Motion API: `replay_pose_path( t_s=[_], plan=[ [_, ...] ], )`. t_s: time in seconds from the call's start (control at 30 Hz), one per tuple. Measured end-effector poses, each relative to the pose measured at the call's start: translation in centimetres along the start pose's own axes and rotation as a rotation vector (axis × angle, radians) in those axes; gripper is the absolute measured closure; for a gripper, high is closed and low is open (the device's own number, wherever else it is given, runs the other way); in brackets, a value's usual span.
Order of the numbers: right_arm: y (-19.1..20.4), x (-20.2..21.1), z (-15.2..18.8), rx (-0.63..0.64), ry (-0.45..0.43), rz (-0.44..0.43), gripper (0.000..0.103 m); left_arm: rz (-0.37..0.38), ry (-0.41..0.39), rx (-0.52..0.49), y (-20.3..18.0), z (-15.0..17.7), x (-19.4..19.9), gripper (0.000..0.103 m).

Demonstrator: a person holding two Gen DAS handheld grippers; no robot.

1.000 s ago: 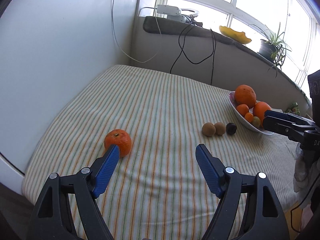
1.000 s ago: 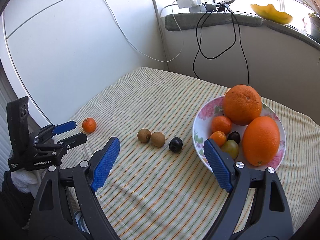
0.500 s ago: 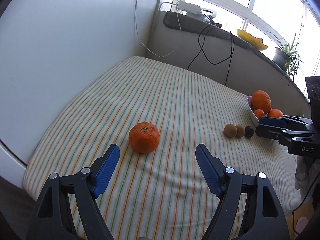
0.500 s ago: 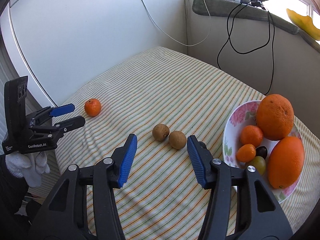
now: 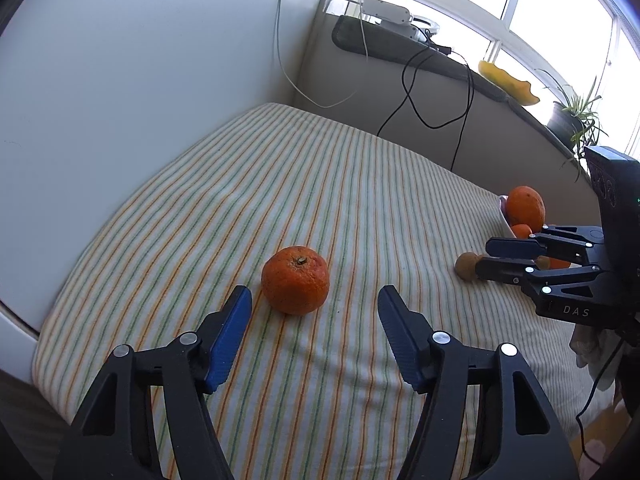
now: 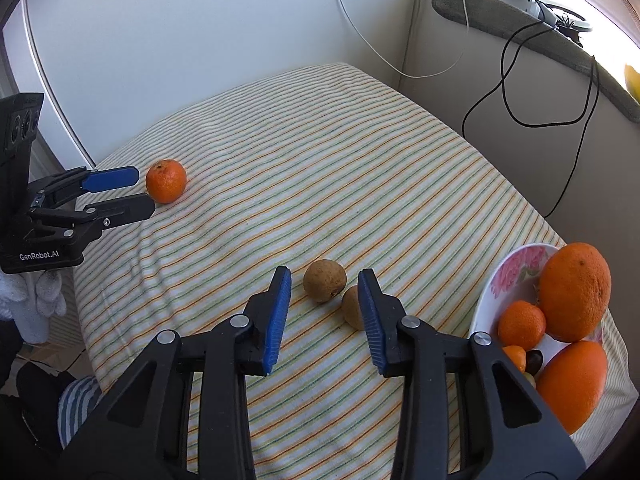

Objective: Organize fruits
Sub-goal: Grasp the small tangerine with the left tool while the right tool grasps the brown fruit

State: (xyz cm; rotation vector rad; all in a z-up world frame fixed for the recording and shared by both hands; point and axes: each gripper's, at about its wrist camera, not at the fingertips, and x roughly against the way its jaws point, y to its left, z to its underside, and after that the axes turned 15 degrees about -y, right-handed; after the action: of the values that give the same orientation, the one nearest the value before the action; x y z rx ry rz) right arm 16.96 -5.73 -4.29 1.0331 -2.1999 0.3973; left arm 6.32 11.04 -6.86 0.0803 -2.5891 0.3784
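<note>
Your left gripper (image 5: 314, 322) has closed in on the small orange mandarin (image 5: 295, 280), far from the flowered white bowl (image 6: 516, 268); jaws narrowing, not yet touching. Your right gripper (image 6: 324, 312), jaws narrowing, now nears the two brown kiwis (image 6: 324, 281) beside that bowl.

The right gripper (image 6: 324, 292) is closing its blue jaws short of two brown fruits (image 6: 325, 281), nothing between them. At three o'clock sits the flowered bowl (image 6: 516, 266) of oranges; at nine, the left gripper (image 6: 132, 194) nears a mandarin (image 6: 166, 181).
</note>
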Motion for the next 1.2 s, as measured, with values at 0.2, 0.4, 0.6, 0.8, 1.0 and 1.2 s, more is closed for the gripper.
replay_pose_path(
  t_s=[0.2, 0.4, 0.6, 0.8, 1.0, 1.2],
  plan=[
    [0.0, -1.7, -0.3, 0.026, 0.041, -0.001, 0.068, -0.006, 0.010, 0.015, 0.4, 0.1, -0.6, 0.039],
    [0.6, -2.9, -0.6, 0.093, 0.073, 0.006, 0.072, -0.015, 0.016, 0.010, 0.8, 0.1, -1.1, 0.039],
    [1.5, -3.8, -1.0, 0.178, 0.117, 0.018, 0.075, -0.017, 0.020, -0.001, 0.8, 0.2, -1.5, 0.041],
    [2.2, -3.6, -1.3, 0.183, 0.110, 0.013, 0.076, -0.023, 0.024, -0.015, 0.7, 0.2, -1.8, 0.052],
    [2.3, -2.5, -1.6, 0.134, 0.071, -0.007, 0.077, -0.022, 0.021, -0.012, 0.9, 0.1, -2.1, 0.065],
    [2.4, -1.3, -1.7, 0.095, 0.037, -0.021, 0.077, -0.016, 0.013, -0.008, 1.0, 0.2, -1.6, 0.066]
  ],
)
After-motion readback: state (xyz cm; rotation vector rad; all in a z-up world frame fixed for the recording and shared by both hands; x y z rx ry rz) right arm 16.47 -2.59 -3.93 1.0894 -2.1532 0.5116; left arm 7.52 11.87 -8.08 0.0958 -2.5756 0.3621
